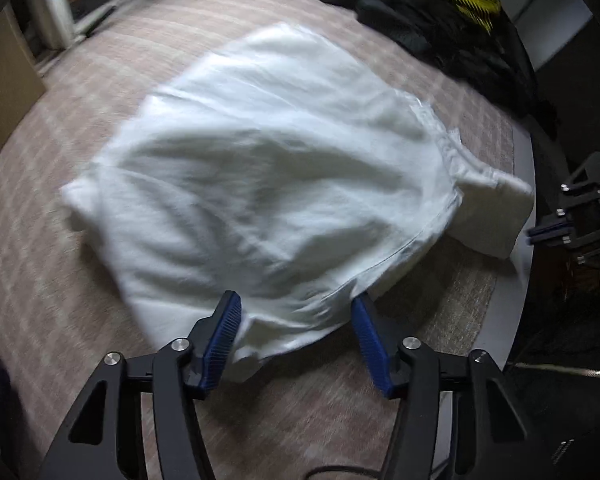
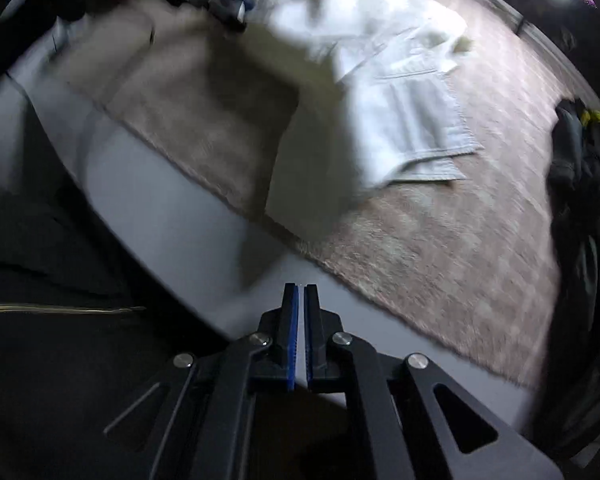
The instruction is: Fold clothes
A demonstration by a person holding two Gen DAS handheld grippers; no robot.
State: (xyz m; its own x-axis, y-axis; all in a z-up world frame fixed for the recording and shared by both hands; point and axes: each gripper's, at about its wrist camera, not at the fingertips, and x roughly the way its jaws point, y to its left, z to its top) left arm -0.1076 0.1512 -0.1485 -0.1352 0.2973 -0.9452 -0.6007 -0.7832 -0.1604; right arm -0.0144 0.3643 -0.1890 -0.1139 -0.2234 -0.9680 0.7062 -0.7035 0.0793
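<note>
Left hand-held gripper [image 1: 296,322] astride near hem of white garment [image 1: 260,176], pads not yet pressing.
Garment spread mid-surface on pink mat [image 1: 80,92]; right hand-held gripper [image 2: 301,300] clenched empty at surface edge. Pinch hem fully before lifting.

Pinkish checked rug [image 1: 80,120], grey floor [image 2: 172,216]

We see both fisheye views bent hard at the rims, with black corners and curved edges. In the left wrist view the white garment [image 1: 260,184] is smeared by motion blur and brightly lit, while the dark clothes [image 1: 440,20] and room behind are dim. The right wrist view is blurrier still, with a broad shadow across the rug [image 2: 204,120], glare in the upper right corner, and only the tongs [image 2: 301,292] sharp.
</note>
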